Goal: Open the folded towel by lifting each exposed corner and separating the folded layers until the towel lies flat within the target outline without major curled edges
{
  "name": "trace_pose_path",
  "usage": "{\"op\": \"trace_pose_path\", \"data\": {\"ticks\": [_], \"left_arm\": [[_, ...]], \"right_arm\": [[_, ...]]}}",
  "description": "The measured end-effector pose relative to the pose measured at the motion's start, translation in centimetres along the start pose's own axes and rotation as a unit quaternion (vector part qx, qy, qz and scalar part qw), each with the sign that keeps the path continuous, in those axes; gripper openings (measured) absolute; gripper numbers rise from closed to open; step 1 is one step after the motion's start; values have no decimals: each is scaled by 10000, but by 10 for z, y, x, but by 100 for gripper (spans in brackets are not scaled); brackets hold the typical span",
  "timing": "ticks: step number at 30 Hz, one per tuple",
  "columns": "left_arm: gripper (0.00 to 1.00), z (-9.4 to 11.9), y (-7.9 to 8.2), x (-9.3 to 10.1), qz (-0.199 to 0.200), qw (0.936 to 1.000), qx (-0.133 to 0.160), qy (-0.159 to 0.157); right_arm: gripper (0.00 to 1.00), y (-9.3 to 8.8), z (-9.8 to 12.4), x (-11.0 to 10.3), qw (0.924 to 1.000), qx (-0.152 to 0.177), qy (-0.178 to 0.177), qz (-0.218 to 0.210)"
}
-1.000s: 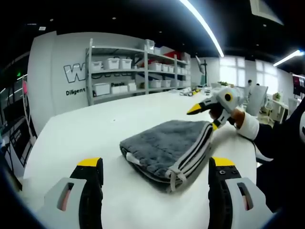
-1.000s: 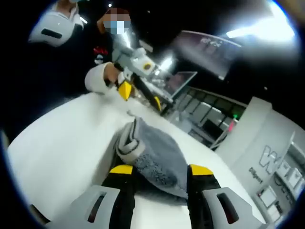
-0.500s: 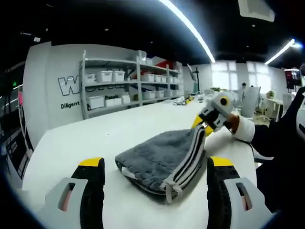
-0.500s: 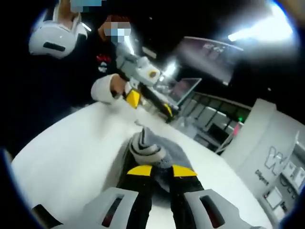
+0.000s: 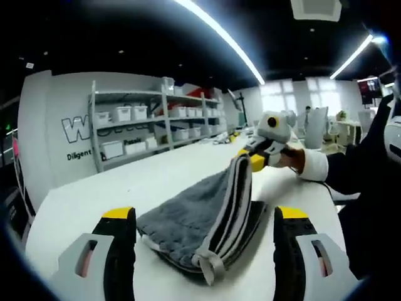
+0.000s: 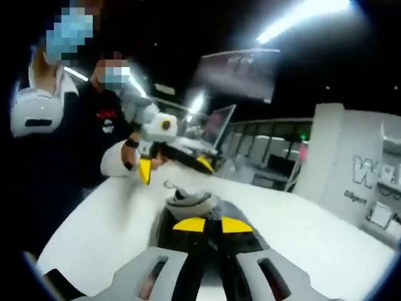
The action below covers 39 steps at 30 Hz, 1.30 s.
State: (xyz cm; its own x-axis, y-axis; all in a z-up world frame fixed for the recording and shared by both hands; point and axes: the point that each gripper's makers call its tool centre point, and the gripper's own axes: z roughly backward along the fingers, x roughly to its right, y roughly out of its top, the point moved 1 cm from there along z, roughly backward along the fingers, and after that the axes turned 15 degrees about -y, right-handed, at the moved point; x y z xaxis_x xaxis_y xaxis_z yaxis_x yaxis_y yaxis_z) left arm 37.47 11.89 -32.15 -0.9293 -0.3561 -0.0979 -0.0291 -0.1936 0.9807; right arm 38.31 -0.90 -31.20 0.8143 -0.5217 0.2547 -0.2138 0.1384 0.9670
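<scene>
pinching grey towel (image 5: 203, 219) corner, right gripper (image 5: 252, 161) raised, left gripper (image 5: 203, 241) open

A lab or workshop-style workroom is shown, not a home. A long white worktable (image 5: 144, 182) is seen running toward a metal shelving rack (image 5: 150, 122) on which rows of white storage bins (image 5: 122, 113) are kept. Large lettering (image 5: 78, 128) is painted on the white wall behind it, cut off by the rack. Long strip lights (image 5: 219, 37) are mounted on a dark ceiling, and bright windows (image 5: 288, 100) are seen at the far end.
</scene>
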Motion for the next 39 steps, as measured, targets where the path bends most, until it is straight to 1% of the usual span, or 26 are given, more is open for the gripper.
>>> {"op": "trace_pose_path", "data": {"ticks": [1,3,5,6,7,8,9,10,15,17,18,19,21,23,25,27,28,29,30,31,32,33,34,36,37,39], "left_arm": [[89,-2,-1,0,11,10000,14,-27],[89,-6,-4,-1,-1,10000,-4,-40],[89,-9,-8,-4,-34,10000,-40,5],[89,-11,-9,-6,-34,10000,-50,20],[89,-13,-12,-7,-26,10000,-85,10],[89,-14,-15,-8,-21,9998,-198,-24],[89,-14,-16,-11,-82,9995,-308,8],[89,-13,-15,-13,-153,9994,-305,51],[87,-15,-18,-16,-286,9990,-349,0],[86,-16,-19,-18,-330,9987,-392,-7],[86,-18,-18,-22,-386,9985,-397,-5],[84,-20,-16,-24,-400,9986,-349,-50],[84,-22,-14,-30,-84,9995,-219,-197],[84,-25,-11,-33,-128,9994,-161,-288],[81,-29,-8,-31,-326,9987,-155,-352],[77,-34,-4,-29,-372,9988,-68,-327],[74,-34,-2,-33,-359,9989,-3,-306],[71,-35,0,-37,-296,9990,90,-315],[68,-36,1,-39,-258,9990,164,-319],[64,-36,1,-43,-262,9991,210,-277],[60,-35,1,-49,-264,9991,240,-230],[56,-34,1,-55,-243,9990,266,-250],[53,-34,2,-56,-239,9987,329,-294],[50,-33,5,-60,-228,9983,427,-323],[46,-33,6,-61,-231,9979,483,-366],[40,-34,9,-59,-256,9974,558,-371]], "right_arm": [[0,0,-1,5,9999,-43,-32,-134],[0,4,-3,9,9990,44,-113,-435],[0,6,-4,13,9970,59,-115,-769],[0,6,-5,18,9976,90,-159,-661],[0,6,-6,22,9966,109,-323,-747],[0,6,-6,22,9963,91,-334,-785],[0,7,-7,22,9956,108,-344,-866],[0,10,-7,22,9942,187,-341,-1003],[0,11,-9,23,9916,196,-359,-1224],[0,10,-10,26,9890,161,-492,-1386],[0,9,-10,28,9877,133,-518,-1471],[0,10,-9,27,9845,120,-560,-1661],[0,12,-8,30,9810,160,-594,-1838],[0,11,-9,33,9783,135,-652,-1962],[0,10,-10,35,9769,124,-681,-2024],[0,9,-12,40,9740,117,-741,-2138],[0,9,-12,42,9704,125,-758,-2291],[0,10,-12,45,9688,169,-782,-2347],[0,10,-12,48,9681,190,-838,-2354],[0,9,-12,55,9662,196,-979,-2375],[0,10,-12,57,9652,216,-1027,-2394],[0,10,-12,60,9643,241,-1042,-2421],[0,11,-13,62,9641,238,-1049,-2428],[0,11,-15,64,9664,211,-1109,-2311],[0,12,-15,65,9668,215,-1119,-2287],[0,13,-18,69,9667,201,-1107,-2297]]}}
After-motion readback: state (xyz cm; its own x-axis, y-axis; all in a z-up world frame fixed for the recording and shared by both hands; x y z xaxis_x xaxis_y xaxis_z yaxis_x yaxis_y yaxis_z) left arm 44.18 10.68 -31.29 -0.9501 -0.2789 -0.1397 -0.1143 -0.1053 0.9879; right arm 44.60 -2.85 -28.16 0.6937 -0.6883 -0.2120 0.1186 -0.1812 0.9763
